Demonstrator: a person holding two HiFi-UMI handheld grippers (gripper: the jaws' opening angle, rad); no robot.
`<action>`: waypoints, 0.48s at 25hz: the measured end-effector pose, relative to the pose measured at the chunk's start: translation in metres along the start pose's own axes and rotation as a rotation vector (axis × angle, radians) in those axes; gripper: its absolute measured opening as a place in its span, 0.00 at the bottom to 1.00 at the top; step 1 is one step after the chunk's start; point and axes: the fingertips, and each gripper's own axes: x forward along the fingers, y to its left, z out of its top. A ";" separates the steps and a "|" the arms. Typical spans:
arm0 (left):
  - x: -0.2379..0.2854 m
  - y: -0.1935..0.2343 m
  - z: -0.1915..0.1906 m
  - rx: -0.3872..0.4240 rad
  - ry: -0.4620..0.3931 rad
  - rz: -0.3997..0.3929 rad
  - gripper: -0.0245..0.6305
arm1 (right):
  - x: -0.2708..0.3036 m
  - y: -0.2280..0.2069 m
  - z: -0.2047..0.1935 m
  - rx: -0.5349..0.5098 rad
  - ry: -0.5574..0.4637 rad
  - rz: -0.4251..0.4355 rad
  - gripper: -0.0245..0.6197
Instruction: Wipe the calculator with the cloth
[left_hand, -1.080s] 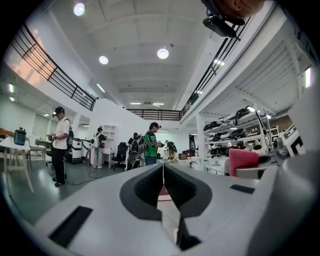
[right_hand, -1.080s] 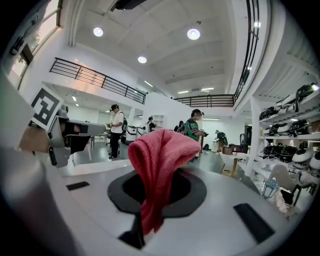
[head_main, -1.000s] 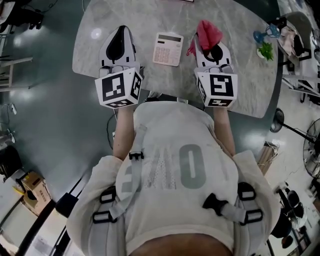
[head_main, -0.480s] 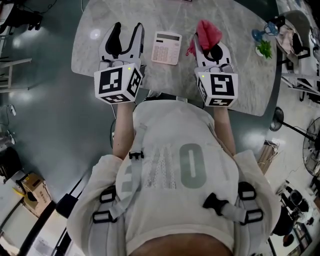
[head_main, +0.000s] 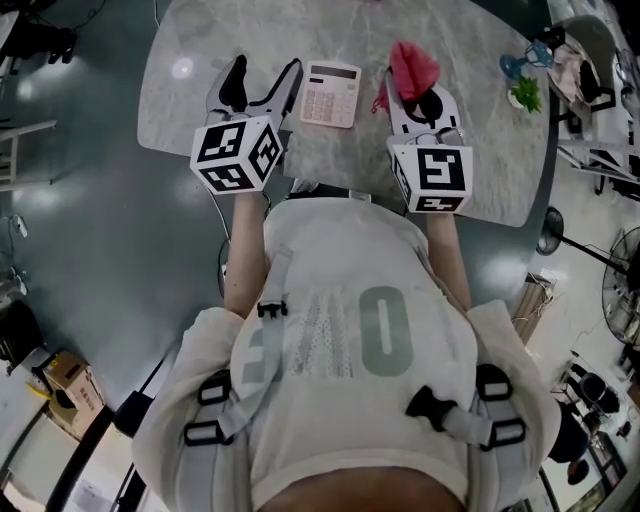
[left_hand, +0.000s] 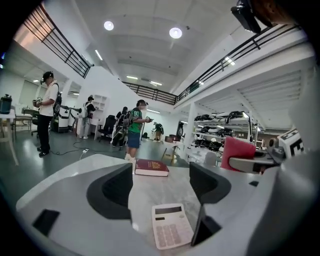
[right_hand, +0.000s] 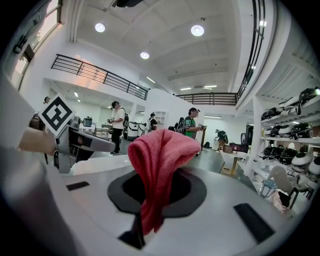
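Lying flat midway between the side edges of the bench (head_main: 480, 140): calculator (head_main: 332, 95), likely light, rigid, slippery; steady by its long edges. Left gripper (head_main: 265, 72) fingers just opened, empty, calculator beside. Right gripper (head_main: 418, 95) fingers clamp soft cloth (head_main: 413, 66).

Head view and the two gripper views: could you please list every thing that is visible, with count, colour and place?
table: one, grey marble pattern, in front of the person.
calculator: one, white, on the table, just right of the left hand-held gripper.
cloth: one, pink-red, clamped in the right hand-held gripper.
book: one, dark red, lying flat at the table's far edge.
plant: one, green, small, at the table's right end.
people: several, standing on the floor beyond the table.
left hand-held gripper: one, white and black, open; its jaws have just been opening, nothing between them.
right hand-held gripper: one, white and black, shut on the cloth.
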 end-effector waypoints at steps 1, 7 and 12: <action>0.002 0.001 -0.007 -0.002 0.023 -0.005 0.56 | 0.000 0.000 -0.001 -0.001 0.004 -0.001 0.13; 0.017 0.004 -0.057 -0.034 0.158 -0.030 0.56 | -0.002 -0.001 -0.005 -0.003 0.024 -0.016 0.13; 0.025 0.007 -0.112 -0.069 0.305 -0.055 0.56 | -0.007 -0.002 -0.015 0.003 0.054 -0.038 0.13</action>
